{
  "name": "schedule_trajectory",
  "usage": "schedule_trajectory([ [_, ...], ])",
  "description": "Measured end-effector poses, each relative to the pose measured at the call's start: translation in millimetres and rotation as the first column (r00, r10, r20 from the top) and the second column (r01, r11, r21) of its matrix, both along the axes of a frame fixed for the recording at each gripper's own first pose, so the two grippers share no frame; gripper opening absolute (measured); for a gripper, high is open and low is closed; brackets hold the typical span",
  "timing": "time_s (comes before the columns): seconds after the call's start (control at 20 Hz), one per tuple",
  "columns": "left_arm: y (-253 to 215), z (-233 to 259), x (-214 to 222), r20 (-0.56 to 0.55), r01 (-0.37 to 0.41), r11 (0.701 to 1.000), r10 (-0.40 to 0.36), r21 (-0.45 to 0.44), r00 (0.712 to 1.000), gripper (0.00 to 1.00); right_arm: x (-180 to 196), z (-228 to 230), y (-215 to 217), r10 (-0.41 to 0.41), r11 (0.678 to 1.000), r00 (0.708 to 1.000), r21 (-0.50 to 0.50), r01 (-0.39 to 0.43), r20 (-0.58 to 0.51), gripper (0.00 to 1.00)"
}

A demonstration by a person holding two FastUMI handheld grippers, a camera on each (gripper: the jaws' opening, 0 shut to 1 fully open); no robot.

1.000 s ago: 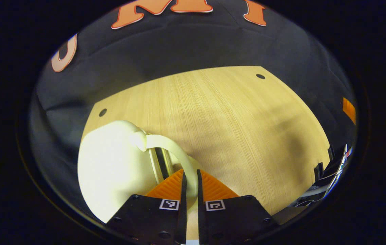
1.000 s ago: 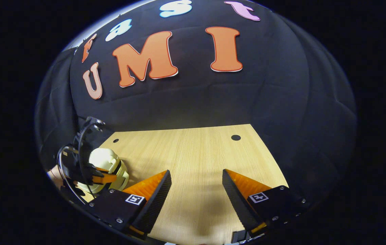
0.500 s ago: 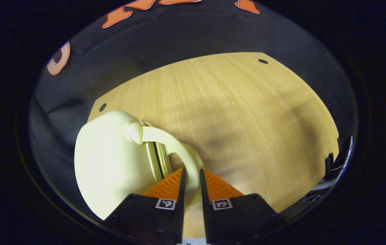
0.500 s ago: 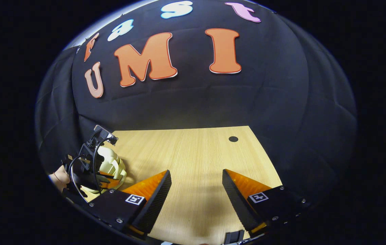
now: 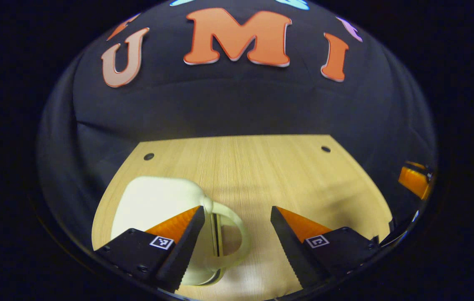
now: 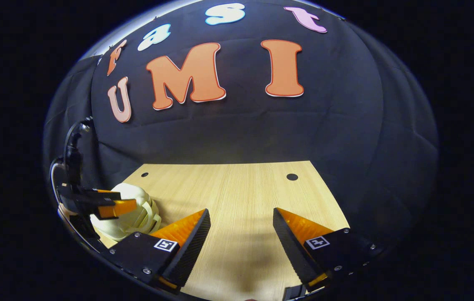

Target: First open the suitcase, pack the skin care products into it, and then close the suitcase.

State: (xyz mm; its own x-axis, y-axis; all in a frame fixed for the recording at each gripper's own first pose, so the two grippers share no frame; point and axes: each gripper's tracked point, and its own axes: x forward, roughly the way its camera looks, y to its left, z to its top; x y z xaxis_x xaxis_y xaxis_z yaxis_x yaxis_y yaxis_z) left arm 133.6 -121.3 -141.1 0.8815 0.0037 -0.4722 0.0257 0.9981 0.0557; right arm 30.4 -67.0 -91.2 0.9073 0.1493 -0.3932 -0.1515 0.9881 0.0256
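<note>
— Where the left gripper (image 5: 234, 234) showed at the bottom of the left gripper view, how did its fingers (image 5: 178, 234) stand?

— They were spread wide, with nothing held between them. Both orange fingers hung above the wooden worktop (image 5: 270, 175), and the cream suitcase (image 5: 157, 205) lay at the lower left of that frame, closed, with its curved handle (image 5: 234, 230) arching toward the gap between the fingers. The one finger crossed in front of the case; whether it touched the shell, I could not tell.

— And the handle itself?

— It was free. Neither finger pressed on it. A dark seam ran down the case just behind the handle.

— What did the right gripper view show?

— The right gripper (image 6: 241, 238) was at the bottom centre of the frame, its fingers (image 6: 186, 234) just as far apart, gripping nothing, over bare wood. At the far left of that frame the suitcase (image 6: 136, 217) sat near the worktop's (image 6: 241, 192) left edge, and the left gripper (image 6: 107, 205) hovered just above it, its orange fingers pointing right over the top of the shell, a black cable looping up behind it.

— Were the two grippers close?

— No, they were well apart. In the left gripper view an orange part showed at the right edge of the frame, too small to identify. Two dark round holes marked the far corners of the worktop.
</note>
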Motion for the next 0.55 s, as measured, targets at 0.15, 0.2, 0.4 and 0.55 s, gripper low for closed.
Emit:
schedule_trajectory([
  [0.15, 16.7, 54.5, -3.3, 0.141, -0.012, 0.999, 0.018, -0.041, 0.99, 0.99, -1.0, 6.8, 8.9, -0.023, 1.0, 1.0, 0.012, 0.023, 0.016, 0.96],
  [0.2, 17.9, 70.1, -8.7, 0.183, -0.017, 0.999, 0.025, -0.04, 0.983, 0.99, -1.5, 9.6, 12.0, -0.029, 1.0, 0.999, 0.013, 0.029, 0.027, 0.96],
  [0.4, 27.1, 124.3, -9.8, 0.327, 0.052, 0.997, -0.029, -0.062, 0.945, 0.97, -4.9, 20.3, 14.2, -0.086, 0.996, 0.993, 0.0, 0.087, 0.083, 0.96],
  [0.55, 30.3, 145.1, -16.1, 0.369, 0.075, 0.991, -0.028, -0.114, 0.929, 0.97, -10.6, 36.4, 13.3, -0.15, 0.989, 0.977, 0.027, 0.148, 0.149, 0.96],
])
